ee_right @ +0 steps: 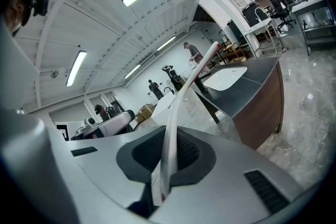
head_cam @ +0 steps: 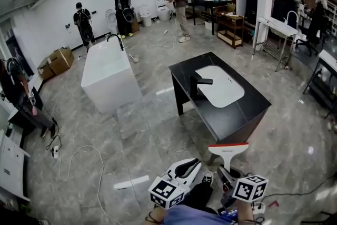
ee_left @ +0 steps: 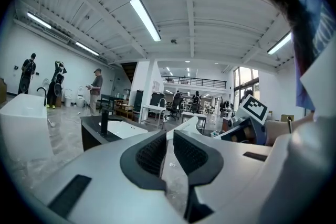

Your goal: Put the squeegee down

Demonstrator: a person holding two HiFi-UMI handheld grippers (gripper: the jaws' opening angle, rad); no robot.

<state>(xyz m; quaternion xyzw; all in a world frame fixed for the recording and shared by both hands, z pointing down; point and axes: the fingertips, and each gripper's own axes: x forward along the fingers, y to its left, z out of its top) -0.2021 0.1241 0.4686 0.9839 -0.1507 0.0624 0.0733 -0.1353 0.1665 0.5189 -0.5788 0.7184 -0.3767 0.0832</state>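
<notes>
The squeegee (head_cam: 228, 150), white with a red strip along its blade, stands upright in front of me, blade on top. My right gripper (head_cam: 225, 171) is shut on its thin handle. In the right gripper view the squeegee (ee_right: 191, 81) runs up and away from between the black pads of the right gripper (ee_right: 172, 139). It hangs just short of the near corner of the black vanity table (head_cam: 247, 110). My left gripper (head_cam: 196, 164) is beside it on the left. Its jaws are together with only a thin slit in the left gripper view (ee_left: 169, 136), and nothing is in them.
The vanity table holds a white sink (head_cam: 221, 85) and a black faucet (head_cam: 198, 83). A white tub (head_cam: 108, 77) stands to the left. Cables (head_cam: 79, 158) lie on the grey floor. Several people stand by the far wall and at the left edge. Desks line the right side.
</notes>
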